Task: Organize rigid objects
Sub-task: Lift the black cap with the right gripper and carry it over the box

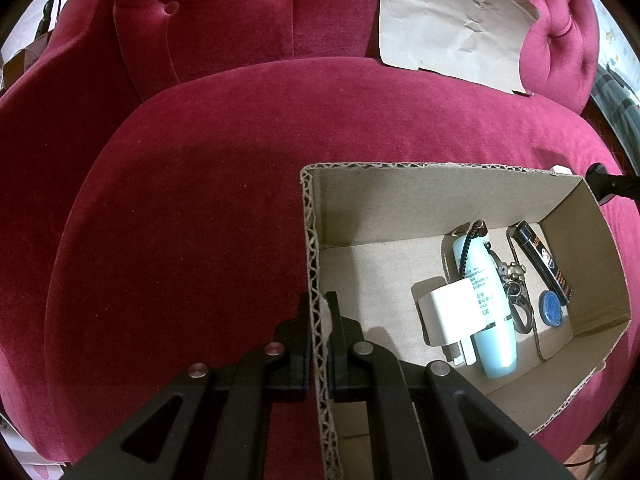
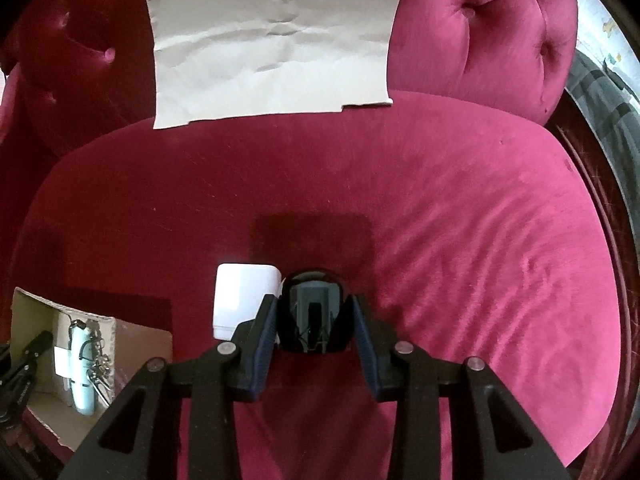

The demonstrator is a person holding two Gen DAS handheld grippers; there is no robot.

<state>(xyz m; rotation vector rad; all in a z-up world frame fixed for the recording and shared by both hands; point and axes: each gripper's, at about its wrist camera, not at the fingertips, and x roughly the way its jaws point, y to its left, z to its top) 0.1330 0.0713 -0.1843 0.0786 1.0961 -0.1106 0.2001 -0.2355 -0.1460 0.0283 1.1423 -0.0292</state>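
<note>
An open cardboard box (image 1: 352,208) sits on a red velvet seat (image 1: 192,200). My left gripper (image 1: 319,308) is shut on the box's left wall. Inside lie a white charger plug (image 1: 452,312), a light blue tube (image 1: 490,308), a key bunch (image 1: 514,284), a black lighter (image 1: 544,262) and a blue cap (image 1: 551,307). In the right wrist view my right gripper (image 2: 314,304) is shut on a glossy black rounded object (image 2: 314,316) above the seat. A white block (image 2: 242,300) lies just left of it. The box (image 2: 132,336) is at the lower left.
A sheet of brown paper (image 2: 272,40) leans on the tufted backrest (image 2: 480,32), also in the left wrist view (image 1: 452,20). The right gripper's tip (image 1: 604,184) shows past the box's far right corner. The seat's wooden edge (image 2: 592,184) runs at right.
</note>
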